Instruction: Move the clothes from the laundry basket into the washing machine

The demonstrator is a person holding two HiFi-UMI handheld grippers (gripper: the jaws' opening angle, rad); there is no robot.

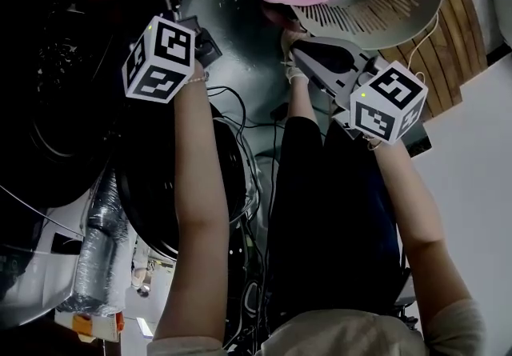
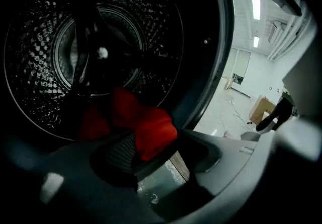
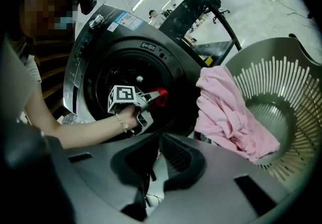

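Note:
The washing machine's dark drum [image 2: 95, 42] fills the left gripper view. My left gripper [image 2: 163, 140] reaches into the door opening [image 3: 115, 82], jaws apart. A red garment [image 2: 148, 127] lies against its left pad and trails into the drum; the other pad stands clear of it. The same left gripper [image 3: 153, 98] and red garment [image 3: 161, 95] also show in the right gripper view. A pink garment [image 3: 226, 112] hangs over the rim of the grey slatted laundry basket [image 3: 282, 82]. My right gripper [image 3: 156, 140] is shut and empty, low in front of machine and basket.
The round machine door [image 1: 188, 186] hangs open below my left arm. A silvery ribbed hose [image 1: 100, 242] and black cables [image 1: 248, 146] lie on the floor beside the machine. A black stand [image 3: 201, 6] rises behind the basket. Wooden slats [image 1: 448, 34] lie by the basket.

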